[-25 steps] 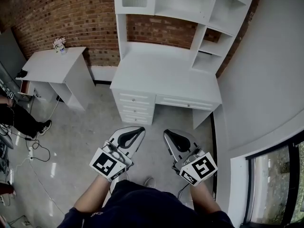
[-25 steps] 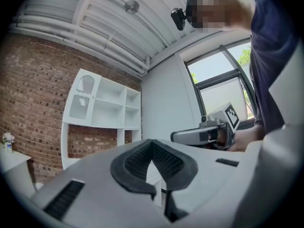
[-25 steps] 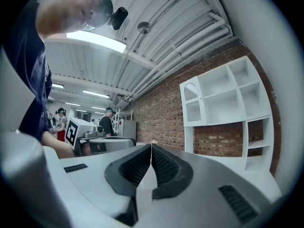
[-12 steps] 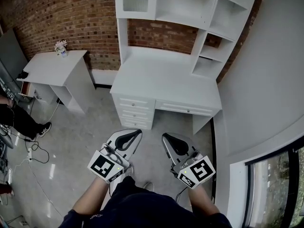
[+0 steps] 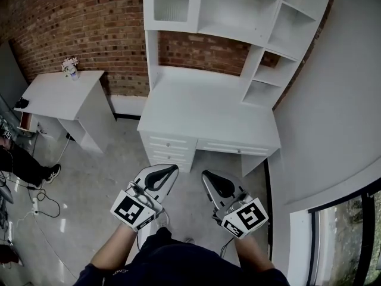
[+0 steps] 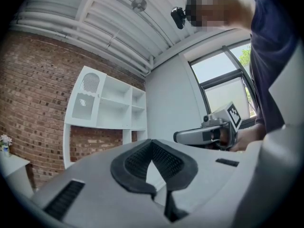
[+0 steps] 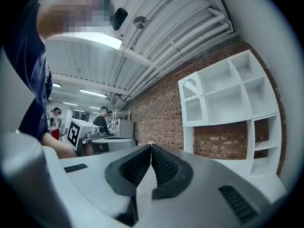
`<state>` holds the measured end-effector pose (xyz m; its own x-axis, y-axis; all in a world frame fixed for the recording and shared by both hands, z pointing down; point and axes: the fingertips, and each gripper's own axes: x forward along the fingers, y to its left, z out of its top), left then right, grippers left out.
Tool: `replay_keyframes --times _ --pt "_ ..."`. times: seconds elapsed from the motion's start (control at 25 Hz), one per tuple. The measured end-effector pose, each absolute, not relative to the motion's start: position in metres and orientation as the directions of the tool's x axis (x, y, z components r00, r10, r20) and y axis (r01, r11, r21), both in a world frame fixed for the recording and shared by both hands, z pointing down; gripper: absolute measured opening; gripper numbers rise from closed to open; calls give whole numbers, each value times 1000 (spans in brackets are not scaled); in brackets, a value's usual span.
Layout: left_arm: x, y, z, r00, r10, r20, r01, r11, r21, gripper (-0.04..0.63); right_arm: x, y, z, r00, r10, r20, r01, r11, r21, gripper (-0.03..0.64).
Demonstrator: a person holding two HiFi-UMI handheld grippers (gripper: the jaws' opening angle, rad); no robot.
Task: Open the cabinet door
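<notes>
The white desk hutch has a cabinet door [image 5: 169, 2] with a ribbed glass pane at its upper left; the door is closed. It also shows as the cabinet door [image 6: 88, 99] in the left gripper view and the cabinet door [image 7: 192, 101] in the right gripper view. My left gripper [image 5: 171, 168] and right gripper [image 5: 205, 174] are held side by side over the floor, well short of the desk [image 5: 208, 106]. Both point level at it. The left gripper [image 6: 152, 140] is shut with nothing between its pads. The right gripper [image 7: 151, 144] is likewise shut and empty.
Drawers [image 5: 172, 143] fill the desk's front left. A small white side table [image 5: 59, 91] with a flower pot [image 5: 70, 66] stands to the left by the brick wall. A white wall [image 5: 333, 100] closes the right side. A seated person's leg [image 5: 24, 162] and cables lie on the floor at the far left.
The person has stepped toward the desk, carrying both grippers forward together. The side table has slid left in the head view. Both grippers stay shut.
</notes>
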<state>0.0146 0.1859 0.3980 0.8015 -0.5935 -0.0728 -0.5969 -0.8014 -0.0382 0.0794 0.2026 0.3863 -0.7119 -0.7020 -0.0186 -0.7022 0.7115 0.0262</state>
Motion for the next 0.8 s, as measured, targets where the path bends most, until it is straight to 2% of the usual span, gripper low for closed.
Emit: replay_keyframes --times 0.8 --pt "-56 32 391 842 -531 -97 -536 -843 -42 8 3 56 382 -662 -749 -2 -749 662 33 25"
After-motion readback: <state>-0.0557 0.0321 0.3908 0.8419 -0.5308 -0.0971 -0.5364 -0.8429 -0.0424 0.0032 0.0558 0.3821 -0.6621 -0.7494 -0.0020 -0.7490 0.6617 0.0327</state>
